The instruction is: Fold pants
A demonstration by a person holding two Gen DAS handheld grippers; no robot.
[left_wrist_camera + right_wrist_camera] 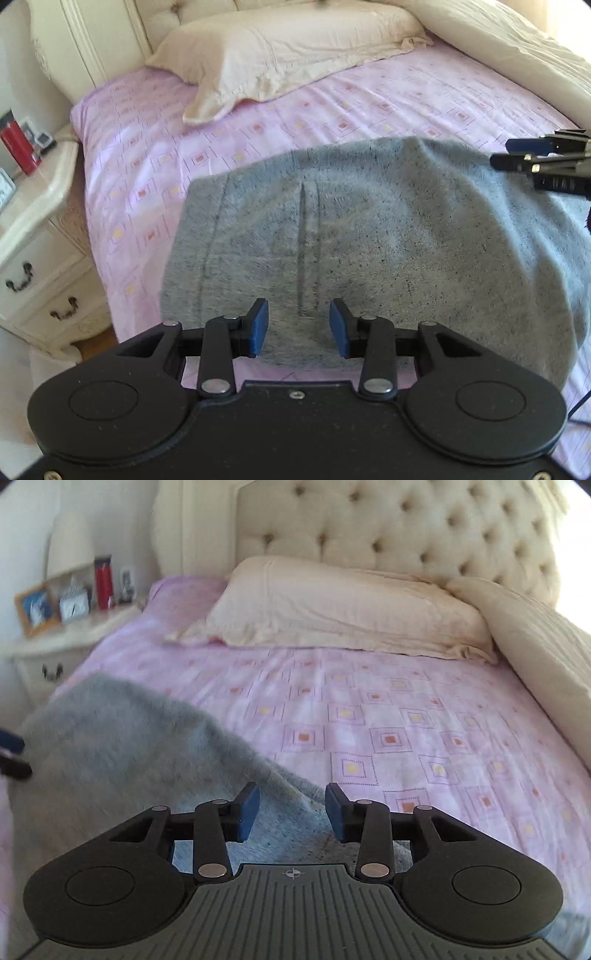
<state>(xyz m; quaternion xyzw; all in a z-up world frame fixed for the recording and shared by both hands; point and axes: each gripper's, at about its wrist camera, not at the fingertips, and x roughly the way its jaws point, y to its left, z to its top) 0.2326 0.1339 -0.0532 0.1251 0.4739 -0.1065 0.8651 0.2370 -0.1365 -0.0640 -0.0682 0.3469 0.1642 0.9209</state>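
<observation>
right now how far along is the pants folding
Done: the grey pants lie on the pink bedsheet as a compact, roughly rectangular bundle, so at least one fold looks made. In hand: nothing; the left gripper and right gripper both hover open over the fabric. Left: perhaps a final fold or smoothing the raised edge near the right gripper.

Pants (369, 236) lie flat on the bed sheet (147, 177), near the bed's near edge. Pillow (280, 55) sits behind them, on the sheet, against the headboard (406, 528). Rolled duvet (535, 642) lies along the right side of the bed, beside the pillow. Nightstand (33, 221) stands left of the bed; on it a bottle (103, 581), a small clock (74, 605) and a picture frame (37, 607). Left gripper (299, 328) is over the pants' near edge; right gripper (291, 808) over their right edge.
</observation>
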